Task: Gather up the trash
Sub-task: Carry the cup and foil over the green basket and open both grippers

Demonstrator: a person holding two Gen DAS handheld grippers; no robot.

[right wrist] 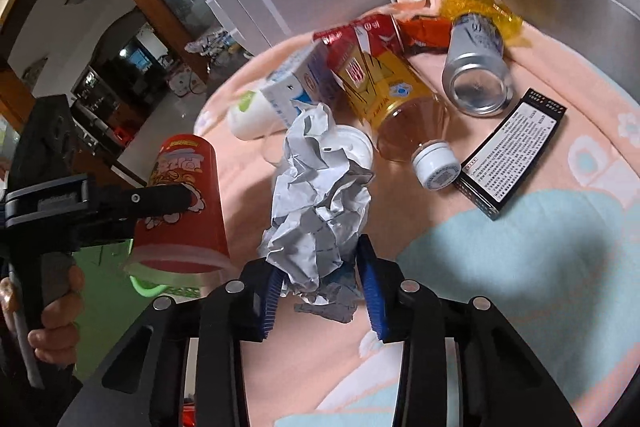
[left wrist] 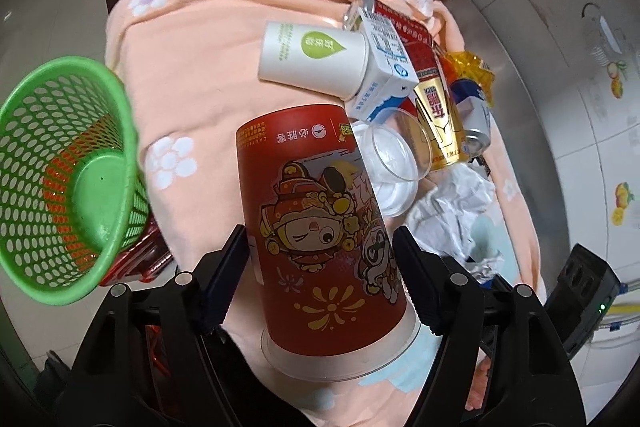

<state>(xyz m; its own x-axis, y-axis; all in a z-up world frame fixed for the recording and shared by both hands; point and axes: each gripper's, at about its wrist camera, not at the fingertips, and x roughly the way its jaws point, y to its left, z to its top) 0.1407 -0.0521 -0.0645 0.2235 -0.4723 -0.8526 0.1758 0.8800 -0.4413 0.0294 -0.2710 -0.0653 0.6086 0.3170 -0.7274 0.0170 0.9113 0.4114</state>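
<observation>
The red paper cup (left wrist: 320,227) is clamped between the two fingers of the left tongs (left wrist: 320,279), closed against its sides; it is held upside down, its clear lid (left wrist: 340,351) nearest the tongs. To the left of these tongs, a green perforated basket (left wrist: 68,179) is seen tilted, its mouth turned toward the camera. Just beyond the cup, a clear plastic cup (left wrist: 394,167), a white paper cup (left wrist: 314,57), a blue-and-white milk carton (left wrist: 386,67), a gold-and-red bottle (left wrist: 436,107) and a silver can (left wrist: 476,127) are piled on the peach blanket (left wrist: 192,67) covering the surface.

A crumpled sheet of paper (right wrist: 320,203) is gripped by the right tongs (right wrist: 322,287), its blue pads (right wrist: 374,291) pressed in at the lower end of the wad. Ahead and to the right of these tongs, a black box (right wrist: 516,151) is laid flat beside the bottle's white cap (right wrist: 436,167). The left tongs with the red cup are seen to the left.
</observation>
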